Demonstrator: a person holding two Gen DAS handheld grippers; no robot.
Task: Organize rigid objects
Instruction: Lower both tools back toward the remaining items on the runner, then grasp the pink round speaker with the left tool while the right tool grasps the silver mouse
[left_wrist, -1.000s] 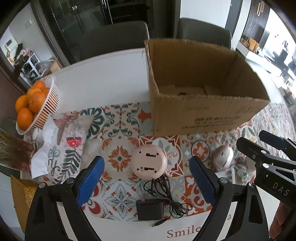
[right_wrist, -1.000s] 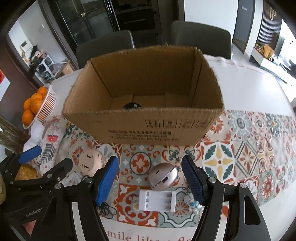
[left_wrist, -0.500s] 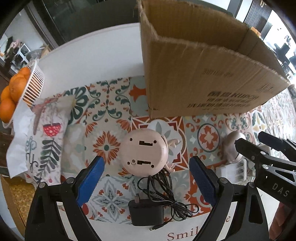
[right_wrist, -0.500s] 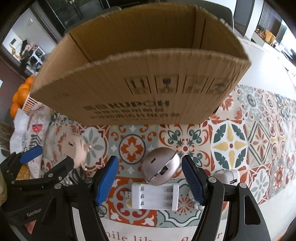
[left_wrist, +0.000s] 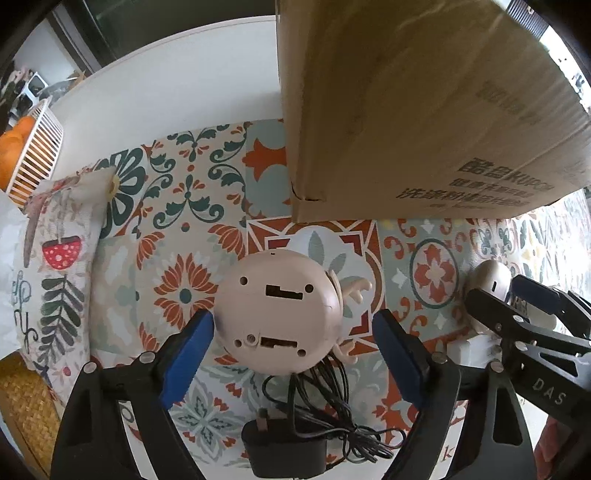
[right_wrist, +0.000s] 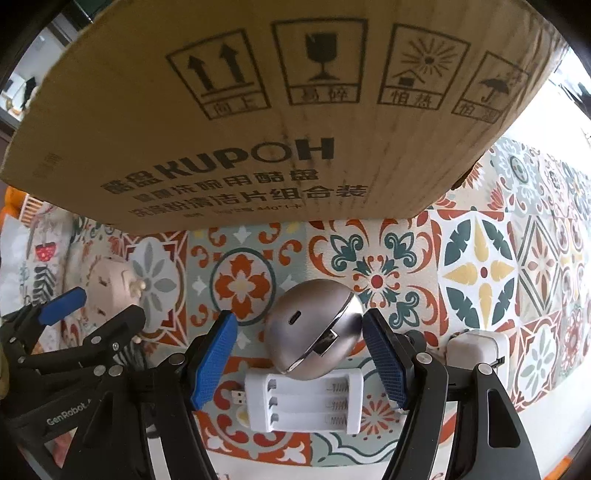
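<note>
The cardboard box (right_wrist: 258, 110) is cut off at the top edge, its inside hidden. The black adapter (left_wrist: 284, 456) is cropped below; the oranges (left_wrist: 16, 147) are clipped left.

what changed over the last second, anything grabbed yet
Both grippers came down and forward toward the table. The left gripper now straddles the pink round gadget, the right gripper the silver mouse, jaws open, nothing gripped yet. The cardboard box, battery charger, black adapter and patterned mat stayed put.
</note>
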